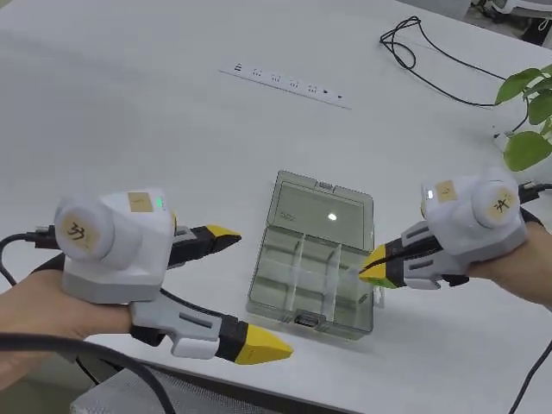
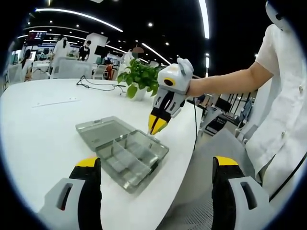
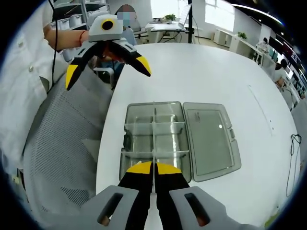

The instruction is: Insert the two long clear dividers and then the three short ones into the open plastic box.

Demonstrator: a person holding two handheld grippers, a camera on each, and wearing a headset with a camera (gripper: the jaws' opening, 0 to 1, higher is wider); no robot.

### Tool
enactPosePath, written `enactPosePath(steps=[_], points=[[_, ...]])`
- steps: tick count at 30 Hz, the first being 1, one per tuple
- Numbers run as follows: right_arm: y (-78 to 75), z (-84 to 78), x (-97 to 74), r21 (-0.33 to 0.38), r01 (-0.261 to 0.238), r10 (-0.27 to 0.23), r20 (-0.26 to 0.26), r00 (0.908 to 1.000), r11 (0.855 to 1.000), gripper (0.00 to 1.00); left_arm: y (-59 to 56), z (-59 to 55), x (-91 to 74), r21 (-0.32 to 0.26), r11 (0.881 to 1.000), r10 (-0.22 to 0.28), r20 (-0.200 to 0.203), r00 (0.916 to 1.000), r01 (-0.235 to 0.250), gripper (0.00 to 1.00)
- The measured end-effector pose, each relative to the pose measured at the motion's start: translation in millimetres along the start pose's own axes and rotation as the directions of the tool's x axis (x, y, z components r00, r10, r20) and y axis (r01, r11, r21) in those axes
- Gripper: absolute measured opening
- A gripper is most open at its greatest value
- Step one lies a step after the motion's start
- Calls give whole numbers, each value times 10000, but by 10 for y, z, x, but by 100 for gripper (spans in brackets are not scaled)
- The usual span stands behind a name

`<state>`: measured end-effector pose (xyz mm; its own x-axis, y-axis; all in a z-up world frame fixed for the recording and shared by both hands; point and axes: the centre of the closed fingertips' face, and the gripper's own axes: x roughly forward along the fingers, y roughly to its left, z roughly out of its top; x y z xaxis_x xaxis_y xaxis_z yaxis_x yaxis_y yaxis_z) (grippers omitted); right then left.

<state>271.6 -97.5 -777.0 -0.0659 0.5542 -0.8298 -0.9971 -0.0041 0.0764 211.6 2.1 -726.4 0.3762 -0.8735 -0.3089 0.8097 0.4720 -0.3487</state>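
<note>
The open plastic box [image 1: 310,321] lies on the white table [image 1: 129,103] close to its near edge, with the lid [image 1: 323,207] folded flat on the far side. Clear partitions stand inside it. The right gripper [image 1: 375,264] is clenched, apparently on a thin clear divider [image 1: 380,295] hanging at the box's right wall. The piece is nearly invisible, so this grasp is a judgement. The left gripper [image 1: 243,290] is released, jaws spread wide, just left of the box and touching nothing. Risk: if lowered off-square, the divider is likely to miss its slots and jam tilted. Downward force on the light, unbraced box may slide it toward the table edge, beyond which a mesh chair [image 3: 57,158] sits. Open room lies to the left and beyond the lid. The power strip [image 1: 289,84] and cable [image 1: 431,60] are well apart from the work.
</note>
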Motion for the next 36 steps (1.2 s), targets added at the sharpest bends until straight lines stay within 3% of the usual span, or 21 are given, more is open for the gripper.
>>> enactPosePath(steps=[19,22,36], points=[[1,-59,129,-288,191,-186,183,9997,9994,2,21,-4,-13,-83,9999,79,67,9999,-78,98],[6,-73,159,-567,223,-216,136,9997,9981,2,18,-11,-16,-81,9999,66,40,10000,-66,97],[-8,-138,272,-613,186,-191,-72,9998,9979,2,20,-9,-21,-132,9999,48,54,10000,-48,97]])
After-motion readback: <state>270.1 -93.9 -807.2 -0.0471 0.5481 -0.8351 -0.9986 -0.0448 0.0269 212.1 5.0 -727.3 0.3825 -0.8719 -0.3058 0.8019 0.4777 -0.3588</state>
